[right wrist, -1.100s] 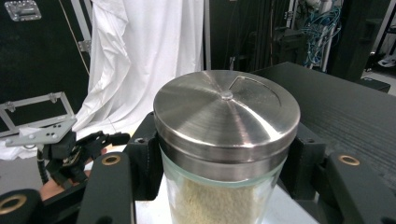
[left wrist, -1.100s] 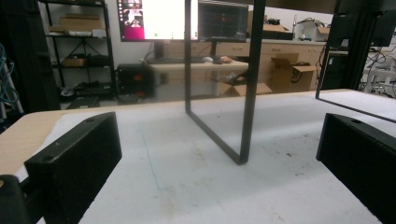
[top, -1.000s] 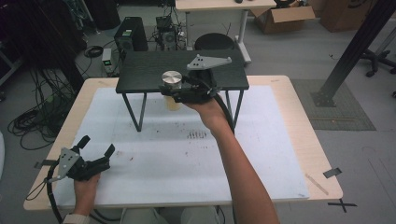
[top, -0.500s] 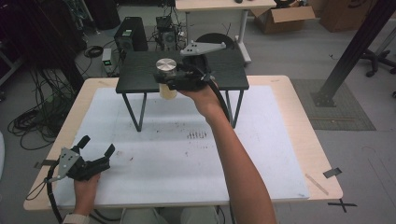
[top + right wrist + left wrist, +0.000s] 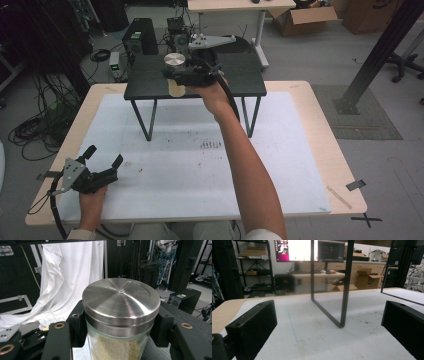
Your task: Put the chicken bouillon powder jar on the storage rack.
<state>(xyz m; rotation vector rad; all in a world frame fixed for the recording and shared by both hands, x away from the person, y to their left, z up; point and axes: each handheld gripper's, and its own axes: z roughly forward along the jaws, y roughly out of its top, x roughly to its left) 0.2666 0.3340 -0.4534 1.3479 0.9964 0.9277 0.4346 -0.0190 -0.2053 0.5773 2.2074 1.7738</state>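
Gripping a glass jar [image 5: 175, 75] with a metal lid [image 5: 121, 298], the right gripper [image 5: 176, 79] has its jaws clamped on the jar's sides just under the lid, as the right gripper view shows; pale grainy contents show through the glass. In the high view, jar and gripper sit over the near left part of a small black stand [image 5: 250, 80], which rests on the far half of the white mat [image 5: 280, 150] covering the wooden table [image 5: 325, 130]; whether the jar's base touches the stand's top cannot be told. The right arm reaches from the near edge across the mat. The left gripper [image 5: 104, 161] rests at the near left corner of the mat, jaws wide apart with nothing between them. Its own view looks along the mat toward a black leg [image 5: 345, 290] of the stand.
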